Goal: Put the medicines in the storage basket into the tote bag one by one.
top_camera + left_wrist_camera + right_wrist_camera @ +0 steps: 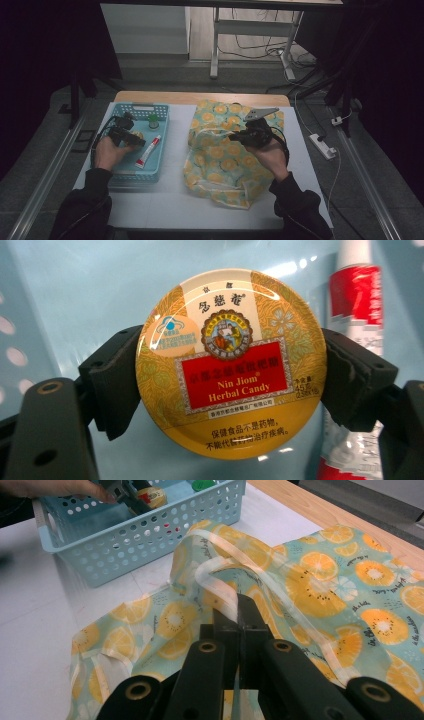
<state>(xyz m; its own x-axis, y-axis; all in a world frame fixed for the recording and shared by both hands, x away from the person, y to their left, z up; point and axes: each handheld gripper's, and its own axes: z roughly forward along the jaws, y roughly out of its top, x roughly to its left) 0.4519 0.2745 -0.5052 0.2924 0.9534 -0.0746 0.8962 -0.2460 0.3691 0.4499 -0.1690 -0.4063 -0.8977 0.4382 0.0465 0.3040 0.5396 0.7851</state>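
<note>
The left gripper point(231, 390) has its two black jaws pressed on the sides of a round candy tin point(231, 362), one jaw on each side. The tin sits low in the blue basket point(116, 176), on the person's left side of the table. It looks hard and smooth, with a shiny lid, so it could slip. It is probably light. Holding it by the round edge, straight across the middle, is the best place, because the flat lid gives nothing to pinch.

The lid is gold and red. It says "Nin Jiom Herbal Candy" in white letters on a red box. There is also Chinese writing above and below, and a small picture in the middle.

Just beside the tin lies a red and white tube point(356, 295). Its words are too blurry to read.

The right gripper point(239, 611) has its jaws shut tight on the pale strap at the edge of a cloth bag point(320, 575). The bag is soft and floppy, with orange slices printed on it. It lies on the white table point(170, 200), near the basket.

Farther back in the basket stands a small thing with a green cap point(153, 119).
</note>
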